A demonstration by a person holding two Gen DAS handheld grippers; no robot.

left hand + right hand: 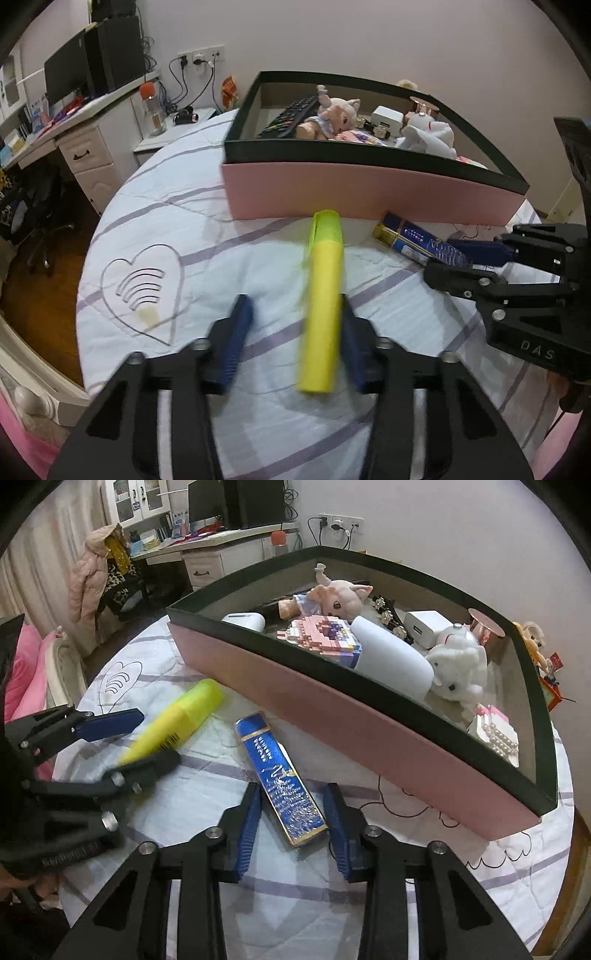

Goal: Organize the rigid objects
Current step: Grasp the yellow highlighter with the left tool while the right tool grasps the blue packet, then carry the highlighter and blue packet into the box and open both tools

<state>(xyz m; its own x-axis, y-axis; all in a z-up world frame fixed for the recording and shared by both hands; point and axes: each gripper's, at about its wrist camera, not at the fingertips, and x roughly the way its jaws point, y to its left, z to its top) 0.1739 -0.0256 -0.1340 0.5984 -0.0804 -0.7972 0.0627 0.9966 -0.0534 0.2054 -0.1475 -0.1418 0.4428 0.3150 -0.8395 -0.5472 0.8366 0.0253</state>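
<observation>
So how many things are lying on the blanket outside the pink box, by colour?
Yellow: 1, the highlighter
Blue and gold: 1, the flat case
Total: 2

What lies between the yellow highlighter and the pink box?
Nothing: bare bedsheet separates the highlighter from the box, clearest in the right wrist view.

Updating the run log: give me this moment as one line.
left gripper: open around yellow highlighter | right gripper: open around blue box | both items on bedsheet, outside pink box
</observation>
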